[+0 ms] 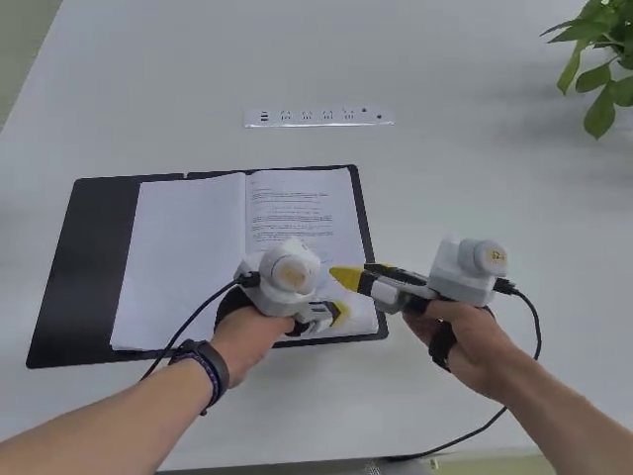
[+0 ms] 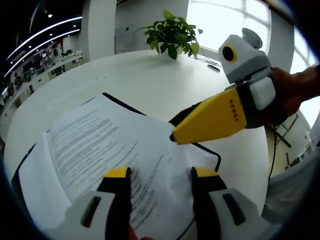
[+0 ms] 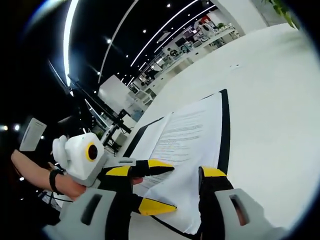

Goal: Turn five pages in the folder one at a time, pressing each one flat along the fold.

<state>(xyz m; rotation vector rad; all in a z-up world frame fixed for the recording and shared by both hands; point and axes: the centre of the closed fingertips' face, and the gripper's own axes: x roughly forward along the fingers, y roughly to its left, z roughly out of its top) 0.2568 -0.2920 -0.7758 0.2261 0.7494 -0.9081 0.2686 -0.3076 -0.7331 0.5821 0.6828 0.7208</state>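
White table (image 1: 475, 178) under everything, an open-plan office dim behind it, and we were down at the near corner of the folder (image 1: 59, 297). On the left gripper (image 2: 156, 172) we had the jaws released and set well apart, gripping nothing, with the printed page (image 2: 100, 145) lying just under and ahead of the tips. Whether a tip actually touched the paper, we couldn't tell.

We had the right gripper (image 3: 166, 172) released too, jaws spread and empty. Its tips pointed in from the side, close beside the left pair, over that same outer corner of the sheet.

Out from the jaws, the printed page ran flat to the fold. Past the fold, on the far side from both pairs of tips, lay a blank page (image 1: 183, 257). The black cover lay open flat on the table, its edges showing round both sheets.

Well beyond the folder's far edge sat a power strip (image 1: 316, 117). Further off, ahead of the left jaws, a leafy plant (image 2: 172, 32) stood on the table.
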